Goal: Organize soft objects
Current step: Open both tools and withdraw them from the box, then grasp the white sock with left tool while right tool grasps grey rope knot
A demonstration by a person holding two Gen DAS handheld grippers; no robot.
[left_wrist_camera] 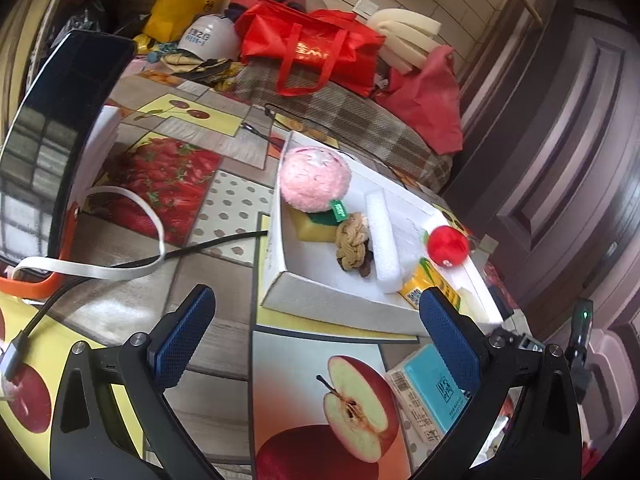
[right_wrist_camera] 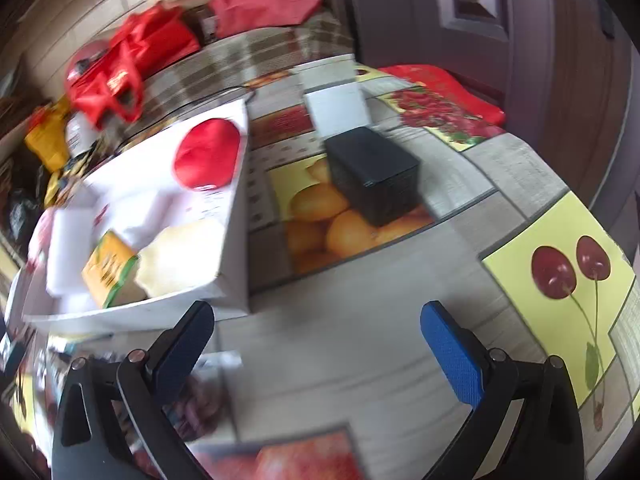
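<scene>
A white foam tray (left_wrist_camera: 320,292) sits on the fruit-print table. In it lie a pink plush ball (left_wrist_camera: 315,180), a yellow-green sponge (left_wrist_camera: 316,229), a tan knotted rope toy (left_wrist_camera: 353,245), a white foam stick (left_wrist_camera: 383,240), a red plush ball (left_wrist_camera: 447,245) and a yellow packet (left_wrist_camera: 430,284). My left gripper (left_wrist_camera: 316,328) is open and empty, in front of the tray's near wall. The right wrist view is blurred: the tray (right_wrist_camera: 236,240) lies left, holding the red ball (right_wrist_camera: 207,154), the packet (right_wrist_camera: 109,268) and a pale yellow soft piece (right_wrist_camera: 180,258). My right gripper (right_wrist_camera: 316,340) is open and empty over bare table.
A black box (right_wrist_camera: 374,176) and a white box (right_wrist_camera: 338,108) stand right of the tray. A teal tissue pack (left_wrist_camera: 430,388) lies by my left gripper's right finger. A phone on an orange stand (left_wrist_camera: 60,128), a white strap and black cables lie left. Red bags (left_wrist_camera: 312,52) are piled behind.
</scene>
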